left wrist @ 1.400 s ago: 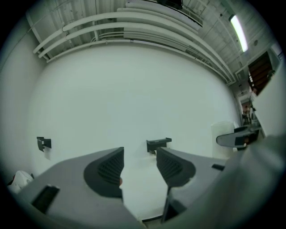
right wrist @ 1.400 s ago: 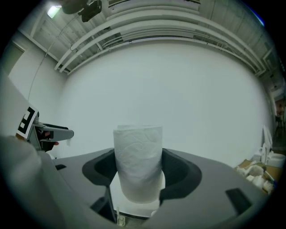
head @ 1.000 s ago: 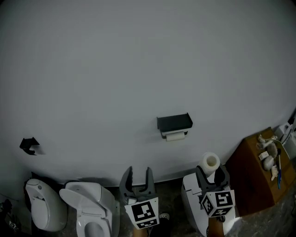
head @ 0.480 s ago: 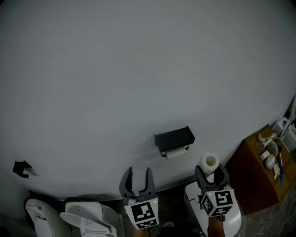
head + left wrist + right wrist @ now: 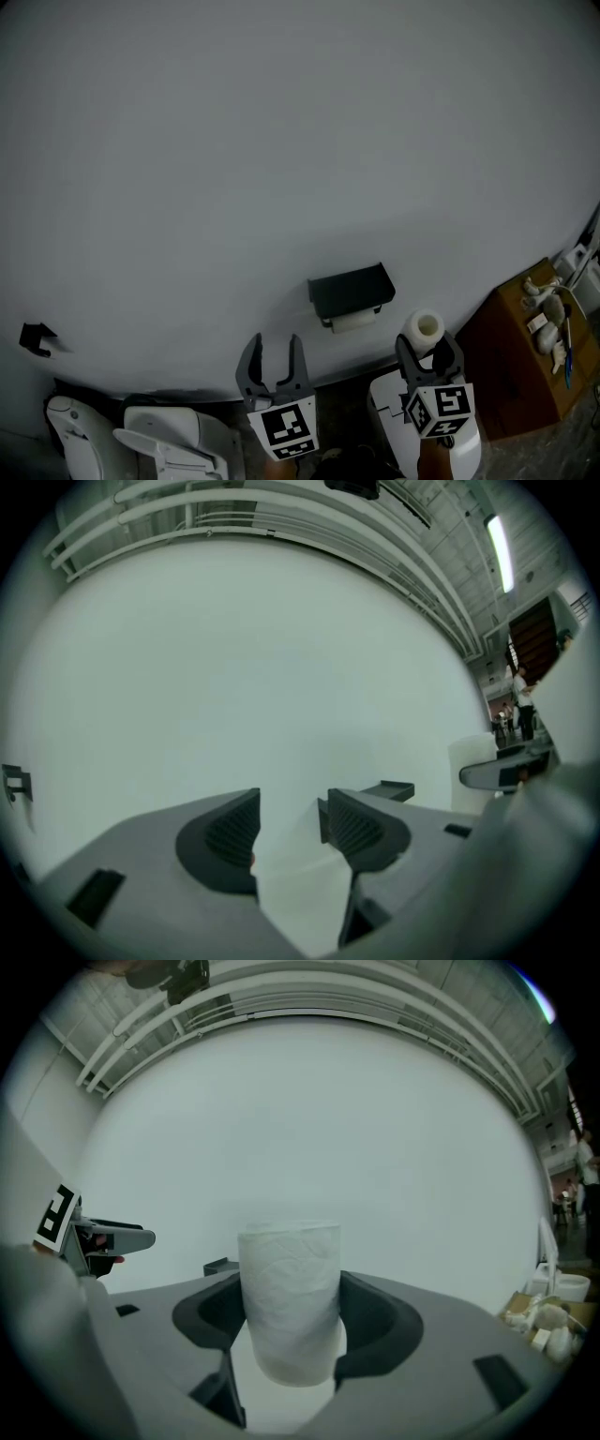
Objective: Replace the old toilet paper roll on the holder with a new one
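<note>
Plain pale wall (image 5: 281, 141) across nearly the whole head view. White toilet (image 5: 164, 441) low at left, against the wall's foot. Brown wooden cabinet (image 5: 525, 356) at far right, small pale items on top, too small to name. White rounded unit (image 5: 389, 412) on the floor between toilet and cabinet, directly under the right gripper; kind unclear.

Left gripper (image 5: 275, 342) raised toward the wall, below and left of the holder, well short of it. Jaws parted to a moderate gap in the left gripper view (image 5: 291, 832), nothing between them but wall.

Right gripper (image 5: 427, 352) to the right of the holder and slightly lower. Jaws closed against both sides of the new toilet paper roll (image 5: 289, 1297), gripped low on its body (image 5: 289, 1321). Roll upright, core hole facing up in the head view (image 5: 425, 330), top half clear above the jaws.

Black holder (image 5: 349, 289) mounted on the wall, flat shelf on top. Old roll (image 5: 352, 322) hanging just beneath the shelf, thin and pale.

Small black hook (image 5: 36, 337) on the wall far left.
</note>
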Tool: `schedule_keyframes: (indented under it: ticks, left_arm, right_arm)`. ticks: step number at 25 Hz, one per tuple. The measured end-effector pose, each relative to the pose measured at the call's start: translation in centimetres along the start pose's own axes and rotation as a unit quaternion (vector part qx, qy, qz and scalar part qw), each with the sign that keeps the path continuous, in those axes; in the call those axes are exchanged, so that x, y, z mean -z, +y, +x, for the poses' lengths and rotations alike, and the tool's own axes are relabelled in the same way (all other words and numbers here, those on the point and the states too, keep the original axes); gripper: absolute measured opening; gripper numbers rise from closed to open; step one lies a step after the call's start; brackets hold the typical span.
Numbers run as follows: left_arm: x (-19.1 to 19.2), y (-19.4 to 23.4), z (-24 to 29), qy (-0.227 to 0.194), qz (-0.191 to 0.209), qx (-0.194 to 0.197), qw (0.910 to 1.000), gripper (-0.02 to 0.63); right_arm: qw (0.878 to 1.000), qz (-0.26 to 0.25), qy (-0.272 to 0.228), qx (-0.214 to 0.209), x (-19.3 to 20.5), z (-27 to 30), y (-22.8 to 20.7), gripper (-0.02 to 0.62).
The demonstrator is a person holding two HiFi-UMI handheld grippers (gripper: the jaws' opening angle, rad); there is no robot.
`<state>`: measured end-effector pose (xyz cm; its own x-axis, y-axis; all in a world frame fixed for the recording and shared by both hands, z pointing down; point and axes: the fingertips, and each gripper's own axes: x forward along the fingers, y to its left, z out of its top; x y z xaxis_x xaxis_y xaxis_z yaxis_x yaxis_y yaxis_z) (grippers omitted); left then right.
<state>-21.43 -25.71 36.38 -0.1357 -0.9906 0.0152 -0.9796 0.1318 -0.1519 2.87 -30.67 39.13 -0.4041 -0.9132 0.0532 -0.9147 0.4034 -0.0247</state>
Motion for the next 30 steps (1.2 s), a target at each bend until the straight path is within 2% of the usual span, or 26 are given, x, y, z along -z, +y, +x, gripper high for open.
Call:
schedule_keyframes:
  ticks: [4, 11, 17, 21, 26, 30]
  left_arm:
    - [-0.5, -1.0, 1.1, 0.010, -0.005, -0.007, 0.9999, 0.212]
    - [-0.1, -3.5, 2.5, 0.026, 0.029, 0.004, 0.9992, 0.212]
    - [0.8, -5.5, 3.4, 0.040, 0.101, 0.018, 0.9939, 0.212]
    - [1.1, -6.8, 3.6, 0.053, 0.199, 0.023, 0.9782, 0.212]
    - [1.7, -8.1, 3.8, 0.076, 0.308, 0.019, 0.9483, 0.212]
    - [3.5, -9.1, 4.4, 0.101, 0.366, 0.037, 0.9244, 0.212]
  right_arm:
    - [1.000, -0.004, 0.004, -0.011, -0.2, 0.9, -1.2, 0.299]
    - [1.000, -0.007, 0.010, -0.013, -0.1, 2.0, -3.1, 0.299]
    - [1.000, -0.005, 0.015, -0.008, 0.4, 2.4, -4.1, 0.299]
    - [1.000, -0.001, 0.019, -0.001, 0.8, 2.4, -4.6, 0.299]
    - [1.000, 0.006, 0.022, 0.008, 1.3, 2.3, -5.1, 0.299]
    - [1.000, 0.008, 0.024, 0.012, 1.5, 2.3, -5.2, 0.299]
